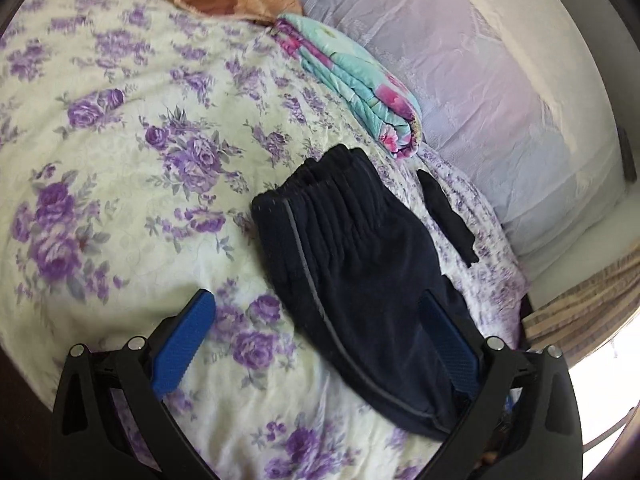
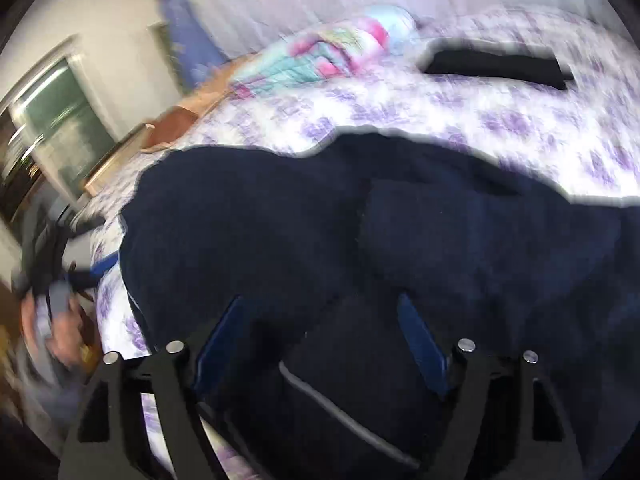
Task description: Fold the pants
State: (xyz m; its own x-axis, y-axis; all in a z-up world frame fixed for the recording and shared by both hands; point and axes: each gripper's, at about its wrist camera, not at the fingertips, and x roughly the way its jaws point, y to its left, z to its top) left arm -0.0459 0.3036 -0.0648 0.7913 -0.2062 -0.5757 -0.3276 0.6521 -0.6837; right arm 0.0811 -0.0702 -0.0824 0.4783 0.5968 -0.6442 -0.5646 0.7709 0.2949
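A: Looking down my left gripper point(image 1: 316, 320): jaws spread wide, nothing pinched. One blue pad point(image 1: 182, 344) sits over the sheet, the other over the cloth.

B: And the pants?

A: Dark navy ribbed-waist pants w/ a grey side stripe point(image 1: 352, 280) lie on the purple-flowered bedsheet point(image 1: 120, 152), near the folded turquoise-and-pink quilt point(image 1: 352, 80). My right gripper point(image 2: 320, 320) hangs over them, jaws apart too, no cloth between the pads.

B: Next fold?

A: I reckon: pinch both layers at the edge, lift low, carry across evenly, keep the stripe straight, smooth before letting go.
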